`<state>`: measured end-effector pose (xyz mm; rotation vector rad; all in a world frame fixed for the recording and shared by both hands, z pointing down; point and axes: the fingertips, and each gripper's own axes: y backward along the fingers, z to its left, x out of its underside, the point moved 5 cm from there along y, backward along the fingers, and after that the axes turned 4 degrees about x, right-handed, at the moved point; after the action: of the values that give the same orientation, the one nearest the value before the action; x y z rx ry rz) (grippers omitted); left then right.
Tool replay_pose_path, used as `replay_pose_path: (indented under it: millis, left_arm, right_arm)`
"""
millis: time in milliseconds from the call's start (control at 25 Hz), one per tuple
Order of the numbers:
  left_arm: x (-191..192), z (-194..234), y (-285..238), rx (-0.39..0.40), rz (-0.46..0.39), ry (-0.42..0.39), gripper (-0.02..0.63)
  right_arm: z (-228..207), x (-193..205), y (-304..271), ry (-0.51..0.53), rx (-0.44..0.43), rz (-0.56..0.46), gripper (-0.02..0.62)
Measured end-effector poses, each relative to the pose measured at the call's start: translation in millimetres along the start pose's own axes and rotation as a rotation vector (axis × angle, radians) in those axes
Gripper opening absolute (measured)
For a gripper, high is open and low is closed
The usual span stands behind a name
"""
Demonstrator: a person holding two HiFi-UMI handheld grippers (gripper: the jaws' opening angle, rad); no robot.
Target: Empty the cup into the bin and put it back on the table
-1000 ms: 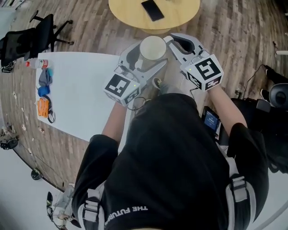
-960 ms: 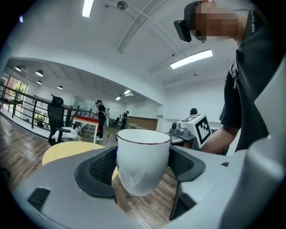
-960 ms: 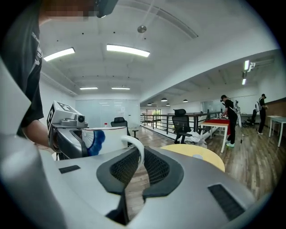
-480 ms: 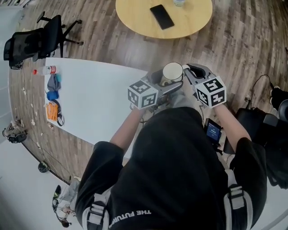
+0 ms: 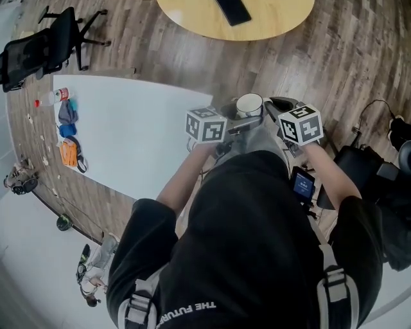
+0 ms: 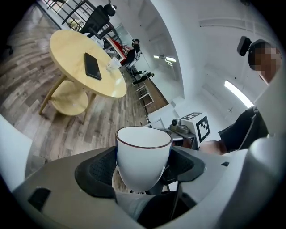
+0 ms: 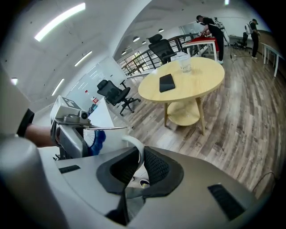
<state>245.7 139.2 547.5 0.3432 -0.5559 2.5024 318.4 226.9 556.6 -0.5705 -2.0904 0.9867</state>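
A white cup (image 5: 249, 104) with a dark rim is held upright in the air, just in front of the person's body and off the right end of the white table (image 5: 128, 135). My left gripper (image 5: 239, 122) is shut on the cup's body. In the left gripper view the cup (image 6: 143, 154) sits between the black pads (image 6: 96, 172). My right gripper (image 5: 273, 108) is shut on the cup's handle (image 7: 135, 144), with the two jaws nearly together. The cup's inside looks plain white. No bin can be made out.
Several small things, blue and orange, and a bottle lie at the table's far left end (image 5: 66, 132). A round wooden table (image 5: 270, 19) with a phone (image 5: 233, 9) stands ahead. A black office chair (image 5: 38, 51) is at the upper left and dark gear (image 5: 372, 173) at the right.
Both grippers with the cup have sunk away from the head camera and shifted right in the view. Both grips are as before.
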Motion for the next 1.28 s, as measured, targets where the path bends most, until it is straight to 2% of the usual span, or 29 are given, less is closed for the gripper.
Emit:
replay_pose_path:
  millis: [200,680,1280]
  left_arm:
    - [11.4,4.1,2.5,0.013,0.001,0.047,0.362]
    - [19.7,1.9,3.9,-0.007,-0.022,0.064,0.362]
    - [16.5,-2.3,-2.2,0.004,0.004,0.054,0.362]
  right_arm:
    - [3.9,9.0,-4.4,-0.006,-0.004,0.034,0.048]
    - [7.5,13.6,-6.2,0.012,-0.011,0.052,0.048]
    - [3.5,14.6,0.3,-0.002,0.014,0.042,0.048]
